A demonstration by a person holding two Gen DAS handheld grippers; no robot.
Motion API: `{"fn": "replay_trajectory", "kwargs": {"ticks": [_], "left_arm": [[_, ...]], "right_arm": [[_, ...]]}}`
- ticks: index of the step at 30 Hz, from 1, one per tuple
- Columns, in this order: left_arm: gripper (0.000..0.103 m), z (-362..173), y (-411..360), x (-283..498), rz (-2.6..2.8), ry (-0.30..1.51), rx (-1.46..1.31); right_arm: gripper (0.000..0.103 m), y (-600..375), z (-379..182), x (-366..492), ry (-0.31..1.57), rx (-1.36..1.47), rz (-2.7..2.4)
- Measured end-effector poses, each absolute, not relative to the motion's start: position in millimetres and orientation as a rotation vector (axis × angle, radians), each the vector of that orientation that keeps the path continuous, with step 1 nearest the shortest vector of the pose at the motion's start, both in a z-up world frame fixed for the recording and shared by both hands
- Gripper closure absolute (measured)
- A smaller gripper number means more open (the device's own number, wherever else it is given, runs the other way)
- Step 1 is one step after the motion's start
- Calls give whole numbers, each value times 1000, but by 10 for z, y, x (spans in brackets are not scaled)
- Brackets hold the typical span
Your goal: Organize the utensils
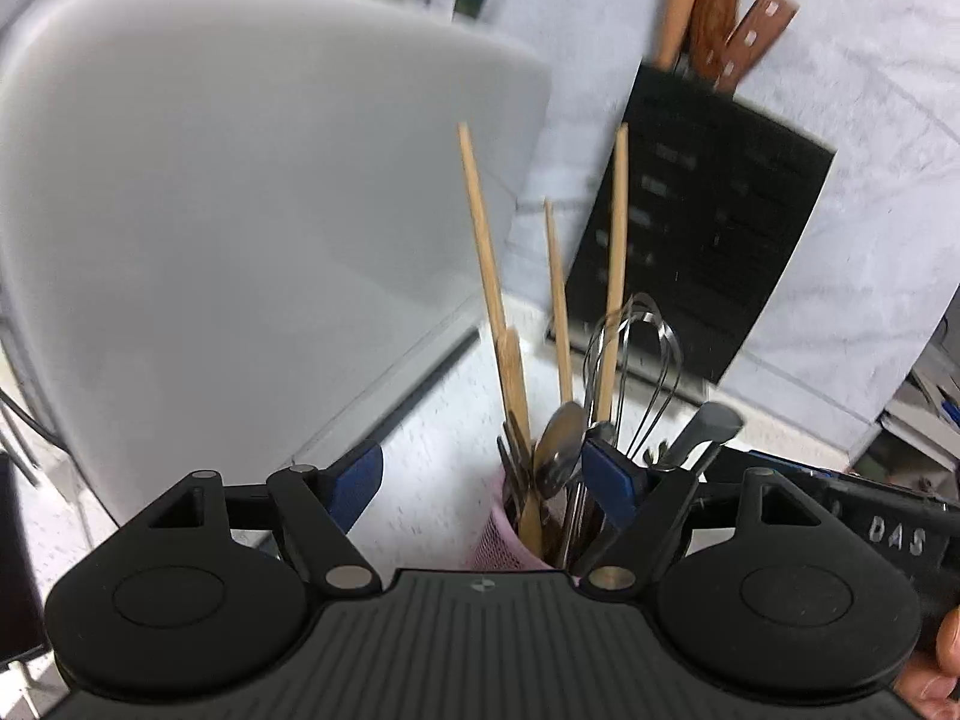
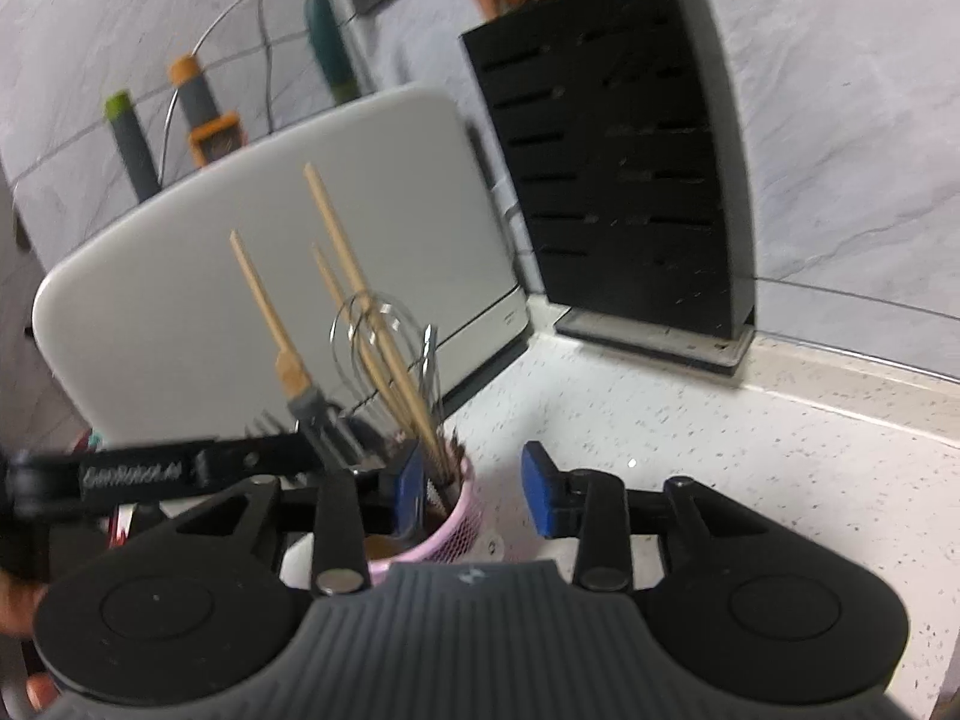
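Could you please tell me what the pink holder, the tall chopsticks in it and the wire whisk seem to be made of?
The pink mesh utensil holder looks like coated wire or plastic mesh: a fine grid shows, though blurred. The pale tan chopsticks look like bamboo or unfinished wood: matte, straw-coloured, tapering. The looped wire whisk looks like polished steel: thin bright wires with glints.

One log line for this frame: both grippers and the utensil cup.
left hand-held gripper: open, empty | right hand-held gripper: open, empty | pink cup: upright, holds chopsticks, whisk
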State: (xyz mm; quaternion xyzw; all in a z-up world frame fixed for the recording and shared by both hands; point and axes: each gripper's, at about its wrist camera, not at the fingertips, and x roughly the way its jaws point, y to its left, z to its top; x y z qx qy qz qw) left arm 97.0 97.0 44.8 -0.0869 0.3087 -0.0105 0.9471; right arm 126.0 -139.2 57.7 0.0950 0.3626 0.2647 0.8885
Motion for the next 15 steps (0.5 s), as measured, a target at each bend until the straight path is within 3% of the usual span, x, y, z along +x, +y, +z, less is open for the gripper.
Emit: {"fn": "replay_trajectory", "kwargs": {"ticks": [3,6,8,11,15], "left_arm": [[12,555,928,693,-40,512,-157],[1,646,899,429,-45,390,-145],[0,691,870,317,-44,351,-122],[0,690,822,292,-23,385,-69],[0,721,699,222,43,386,-10]], "right_arm": [[62,-1452,635,1231,734,247,537],[56,-1512,714,1159,693,294,527],[49,-1539,770,1098,657,305,511],[38,-1580,852,975,599,304,487],[31,-1611,932,774,538,237,459]]}}
